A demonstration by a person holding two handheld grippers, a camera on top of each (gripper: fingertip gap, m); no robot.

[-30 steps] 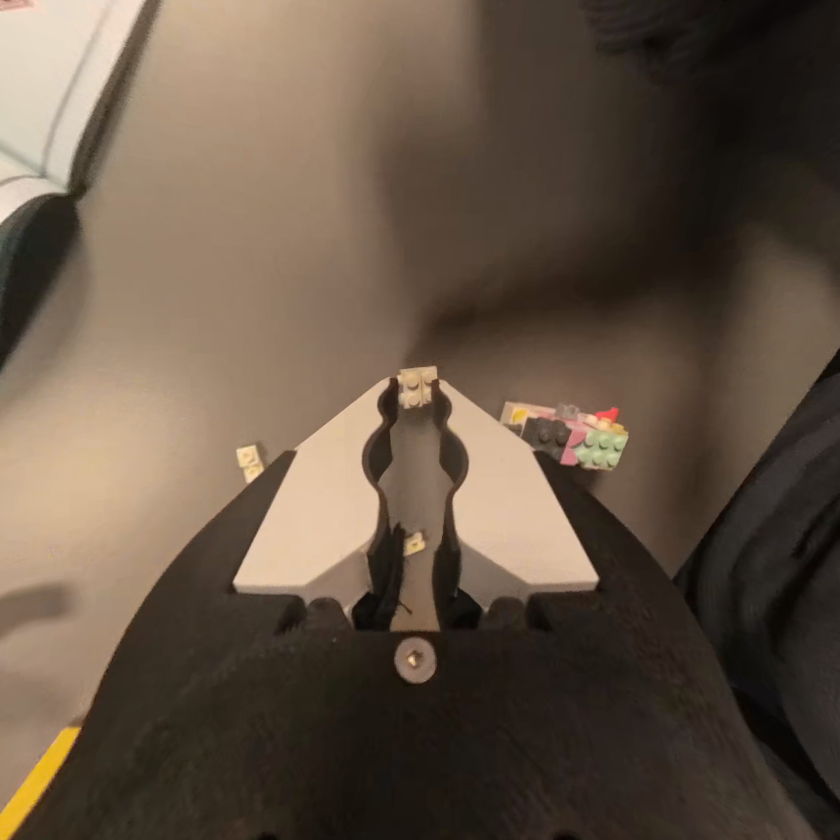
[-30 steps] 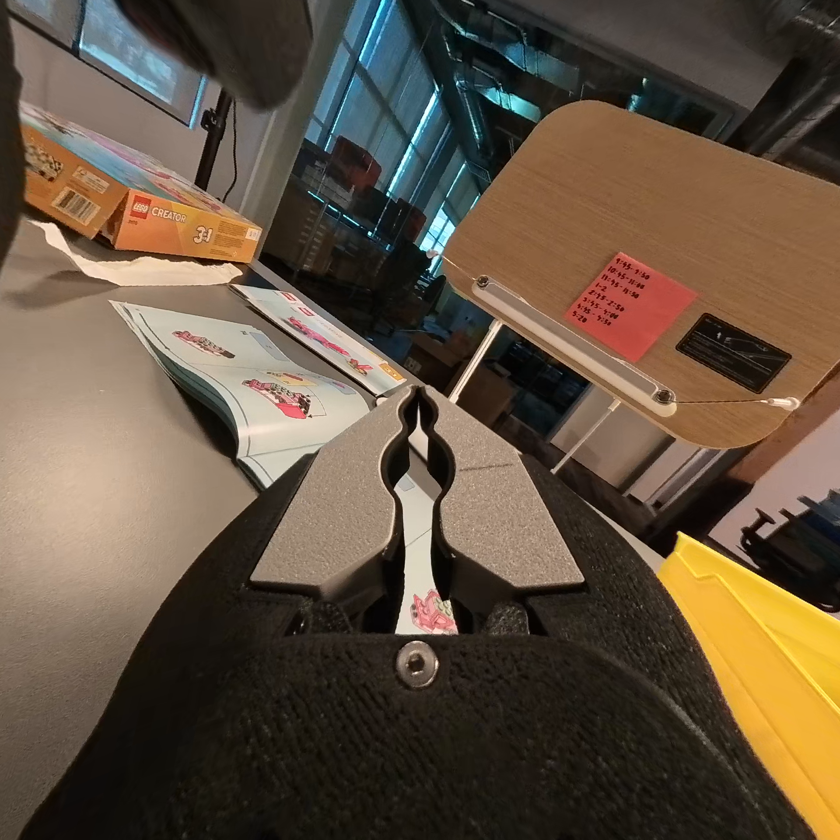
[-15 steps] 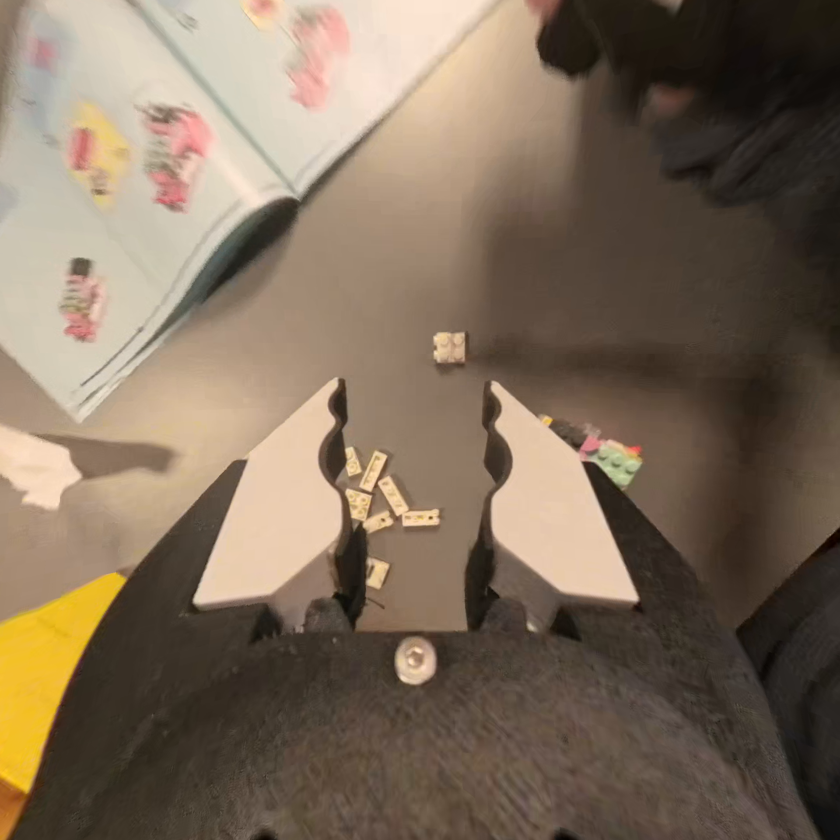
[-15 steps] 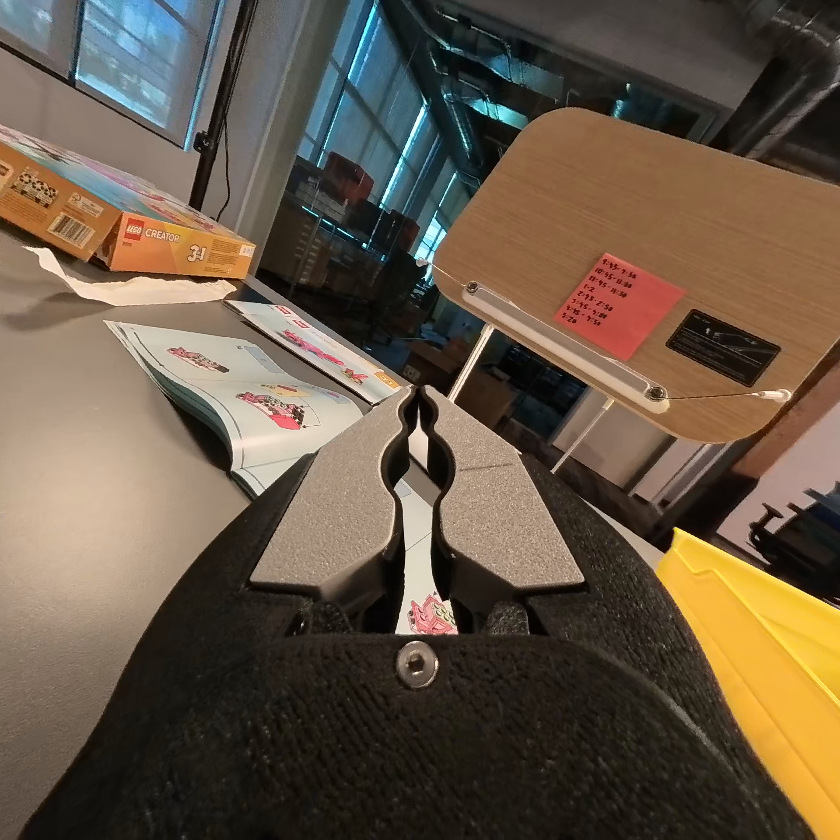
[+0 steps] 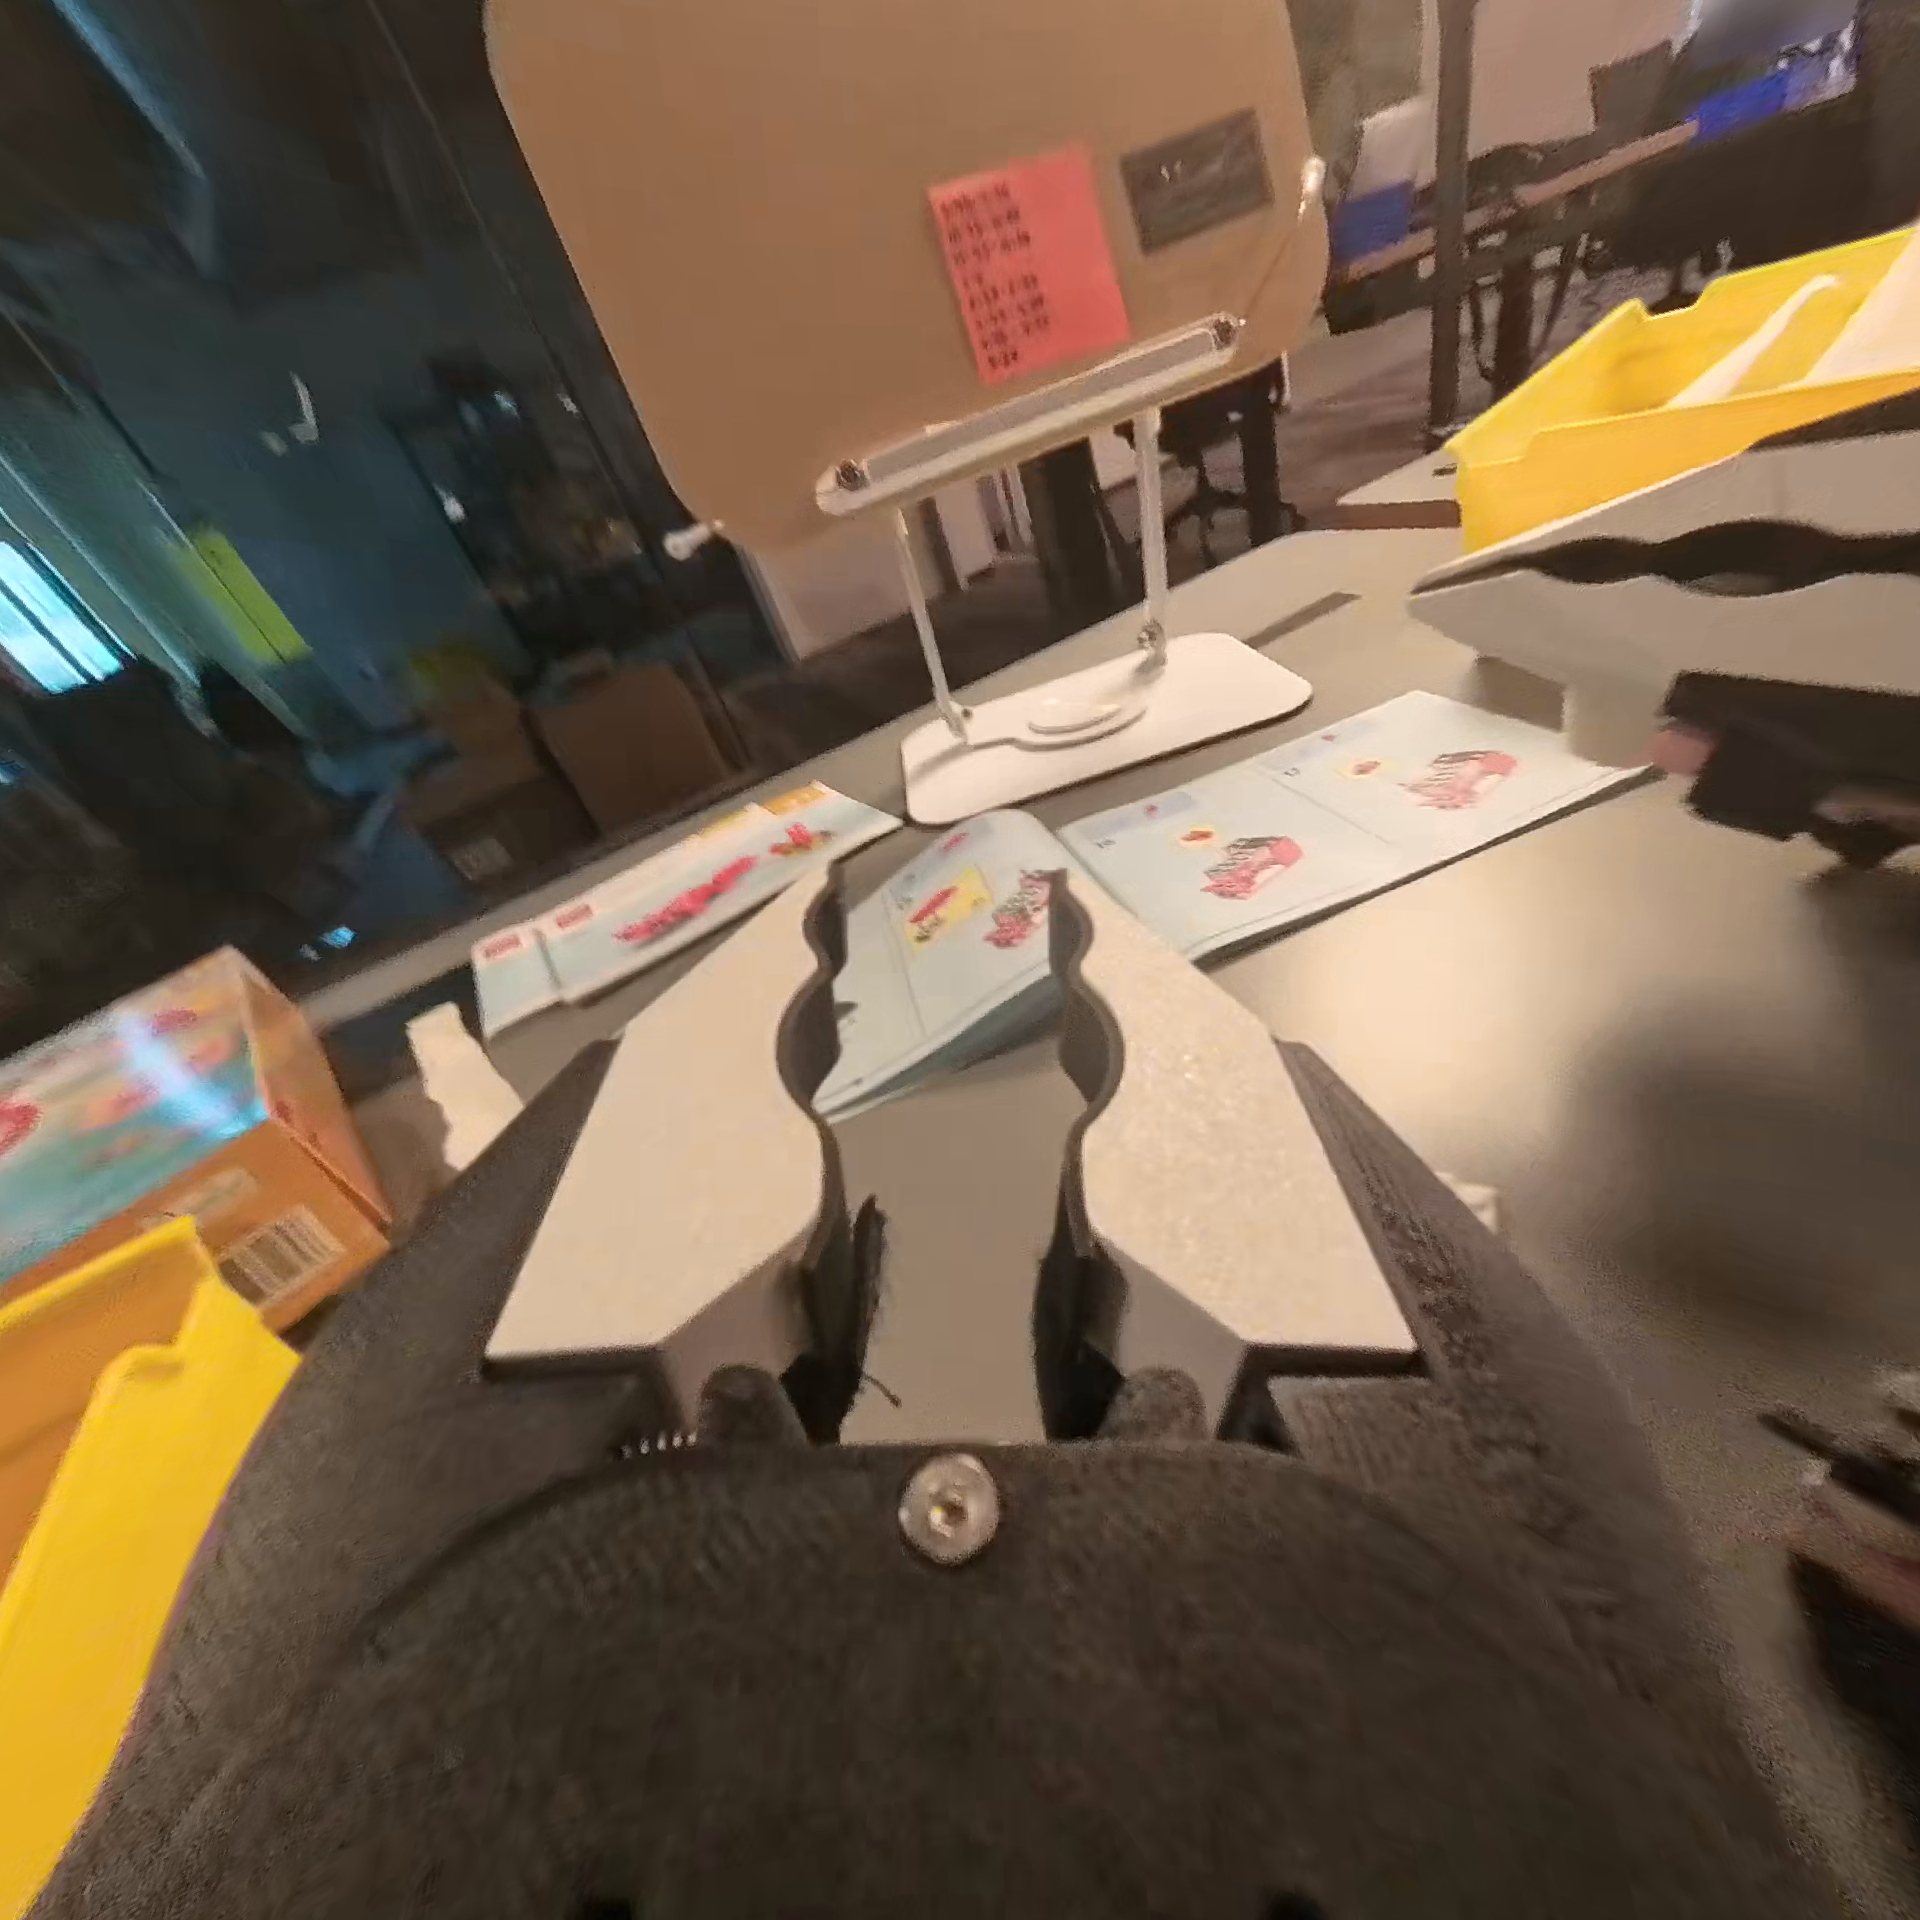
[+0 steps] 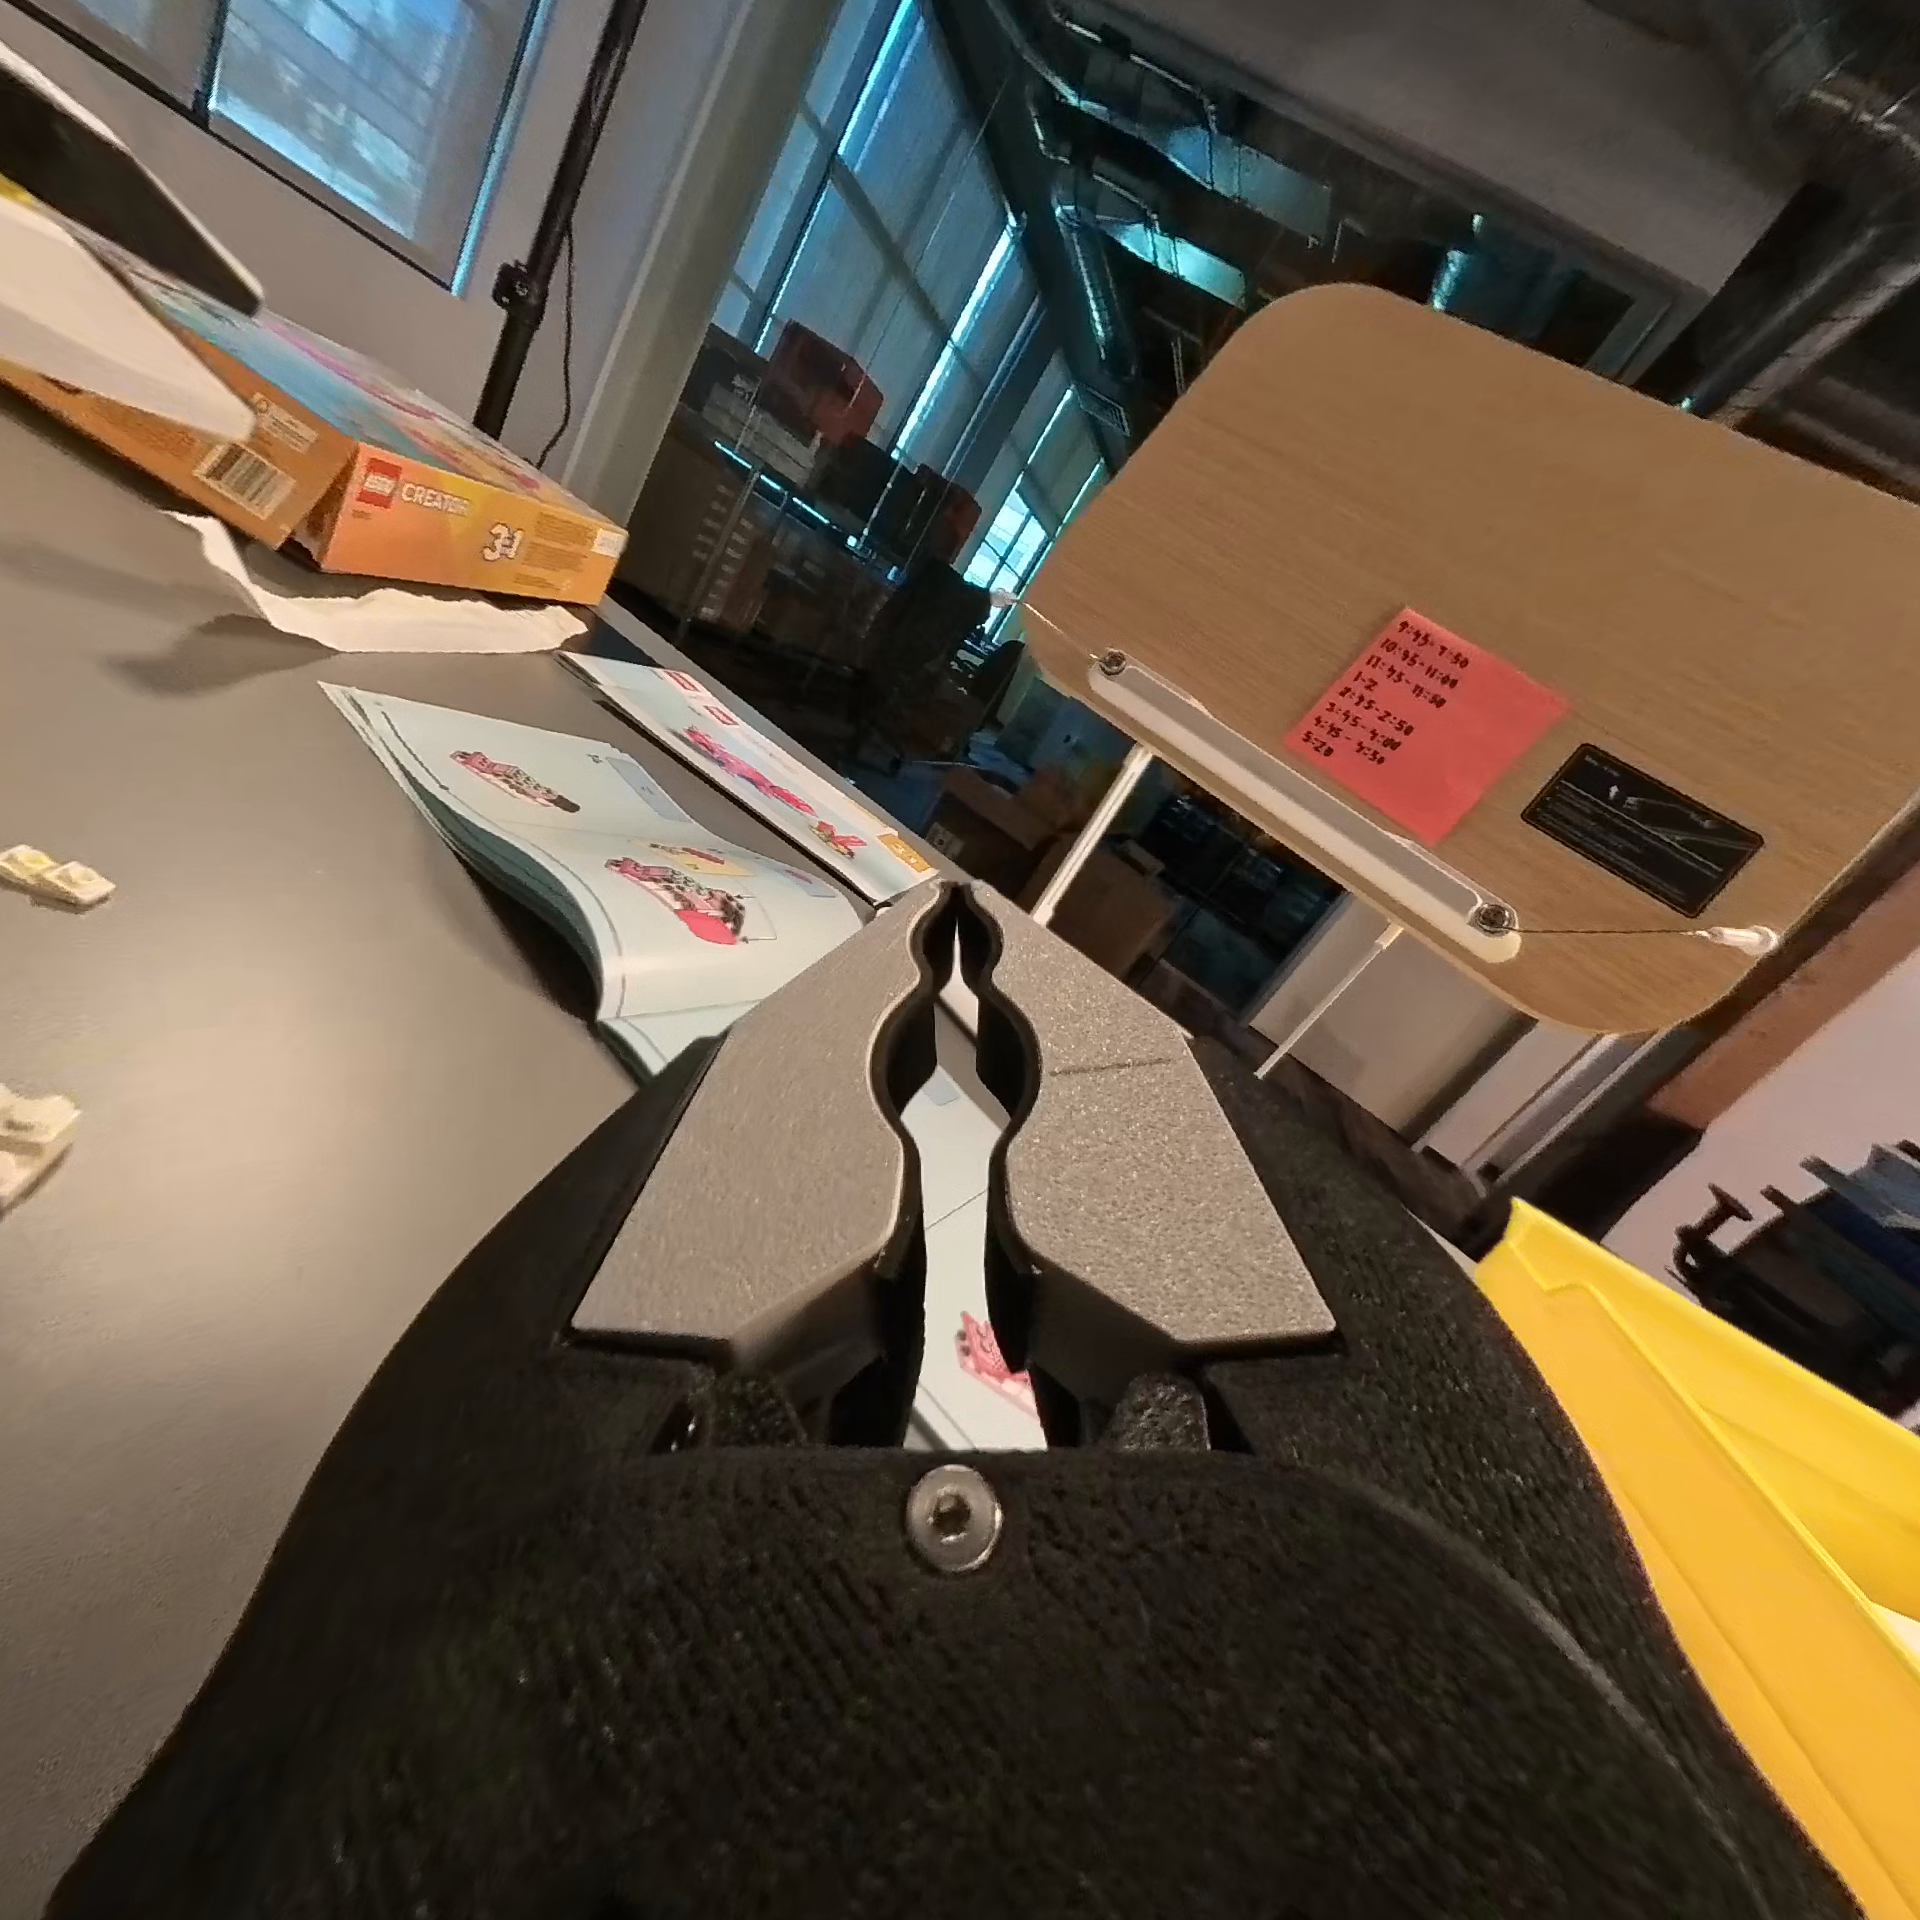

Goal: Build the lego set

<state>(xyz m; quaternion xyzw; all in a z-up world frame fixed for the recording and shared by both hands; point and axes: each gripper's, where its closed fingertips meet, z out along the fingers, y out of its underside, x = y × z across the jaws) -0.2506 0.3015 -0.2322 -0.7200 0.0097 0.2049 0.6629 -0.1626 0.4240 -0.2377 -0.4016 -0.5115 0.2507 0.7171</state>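
The dark grey table (image 5: 1558,1039) spreads beneath and ahead of both grippers; beyond the tips stands a wooden book stand (image 5: 831,260) on a white base (image 5: 1112,727), its board tilted, with a pink note (image 5: 1029,260) and a black label (image 5: 1195,192) stuck on it, up and to the right of the right gripper's tips in its own view (image 6: 1507,623); a yellow bin (image 6: 1714,1507) lies just right of the right gripper, another yellow bin (image 5: 114,1507) low to the left of the left gripper, and a third (image 5: 1662,395) far off to its right; an orange box (image 5: 208,1143) sits left of the left jaws, and shows far left and ahead of the right jaws (image 6: 416,499) with crumpled white paper (image 6: 395,623) beside it; an open pale-blue instruction booklet (image 5: 1299,831) lies flat just ahead of the left jaws, its left page seen through their gap, and a second closed booklet (image 5: 675,904) lies ahead to the left; the left gripper (image 5: 945,904) hangs over the table with jaws moderately apart and nothing between the pads; the right gripper (image 6: 958,902) has its tips closed together on nothing, over the booklet's edge; small cream bricks (image 6: 52,878) lie on the table well left of it.
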